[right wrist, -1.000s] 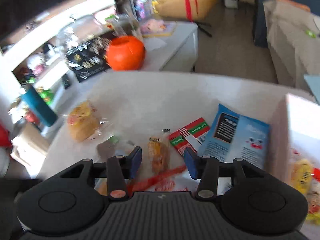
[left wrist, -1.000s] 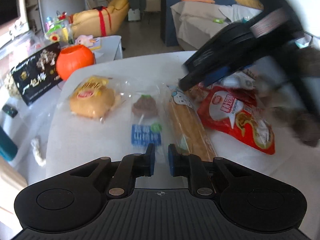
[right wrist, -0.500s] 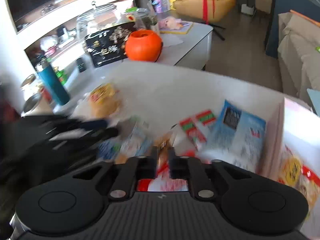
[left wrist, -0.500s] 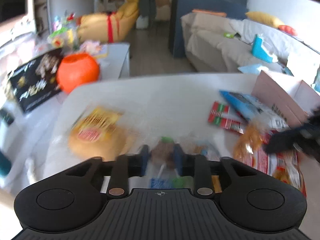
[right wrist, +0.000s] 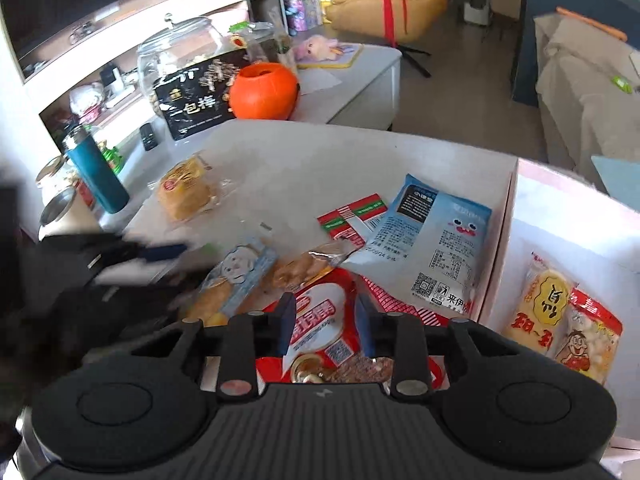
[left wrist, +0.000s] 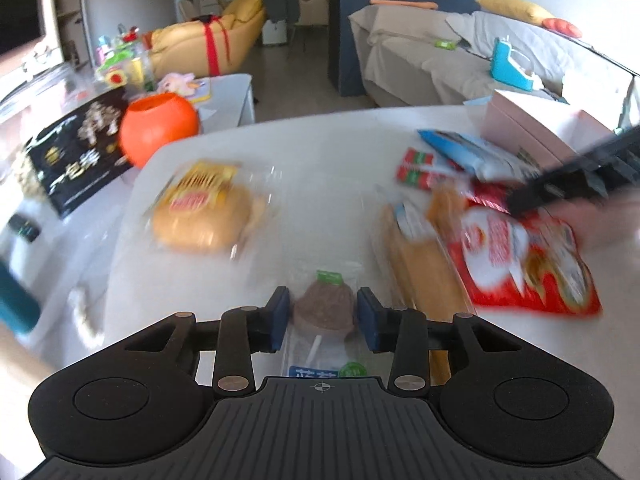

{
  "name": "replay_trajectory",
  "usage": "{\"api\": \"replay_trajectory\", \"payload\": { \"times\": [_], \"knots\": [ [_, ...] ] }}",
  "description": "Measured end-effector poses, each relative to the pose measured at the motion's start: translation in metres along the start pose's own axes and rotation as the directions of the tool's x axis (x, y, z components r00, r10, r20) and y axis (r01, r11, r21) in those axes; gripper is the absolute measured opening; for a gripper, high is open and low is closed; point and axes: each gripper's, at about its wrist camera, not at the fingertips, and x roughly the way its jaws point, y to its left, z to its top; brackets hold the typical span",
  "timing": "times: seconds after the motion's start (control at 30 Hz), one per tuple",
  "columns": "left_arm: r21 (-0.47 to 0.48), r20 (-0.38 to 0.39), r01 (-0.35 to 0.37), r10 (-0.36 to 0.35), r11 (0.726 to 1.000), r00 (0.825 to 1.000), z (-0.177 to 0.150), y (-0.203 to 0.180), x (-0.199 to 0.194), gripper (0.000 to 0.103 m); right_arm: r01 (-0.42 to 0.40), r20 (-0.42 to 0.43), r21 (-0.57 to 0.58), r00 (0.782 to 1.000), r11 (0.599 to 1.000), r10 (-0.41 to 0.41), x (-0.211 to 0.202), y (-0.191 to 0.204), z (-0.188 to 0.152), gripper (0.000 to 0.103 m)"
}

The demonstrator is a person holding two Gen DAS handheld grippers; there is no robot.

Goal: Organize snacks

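Note:
Several snack packs lie on the white table. In the left wrist view my left gripper (left wrist: 323, 317) is open, its jaws on either side of a brown lollipop pack (left wrist: 325, 307). A round bun pack (left wrist: 200, 210) lies at left, a long bread pack (left wrist: 424, 264) and a red bag (left wrist: 524, 256) at right. In the right wrist view my right gripper (right wrist: 325, 323) is open over the red bag (right wrist: 320, 320). A light blue bag (right wrist: 434, 236), a red-green packet (right wrist: 354, 214) and a pink box (right wrist: 568, 240) holding two snack packs (right wrist: 560, 312) lie ahead.
An orange pumpkin bucket (right wrist: 264, 90), a black gift box (right wrist: 198, 100) and a glass jar (right wrist: 176, 52) stand on the low table behind. A teal bottle (right wrist: 96, 174) stands at the left edge. A sofa (left wrist: 460, 56) is at the back right.
Both grippers have opened from shut. The left has moved down over the lollipop pack; the right has dropped over the red bag.

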Motion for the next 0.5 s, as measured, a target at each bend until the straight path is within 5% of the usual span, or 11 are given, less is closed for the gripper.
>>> {"api": "replay_trajectory", "payload": {
  "times": [0.2,0.33,0.5],
  "knots": [
    [-0.030,0.010,-0.007,0.007,1.000,1.000,-0.021,-0.007,-0.022,0.043,-0.078,-0.037,0.176,0.996,0.981,0.085,0.045,0.001,0.021,0.032],
    [-0.030,0.021,-0.012,0.012,0.999,1.000,-0.023,-0.007,-0.024,0.043,-0.014,-0.053,0.168,0.998,0.986,0.023,0.078,0.015,0.028,0.032],
    [-0.043,0.038,-0.011,0.012,0.999,0.999,-0.028,-0.007,-0.025,0.043,0.005,-0.035,0.044,0.999,0.999,-0.004,0.060,0.034,0.021,0.021]
  ]
}}
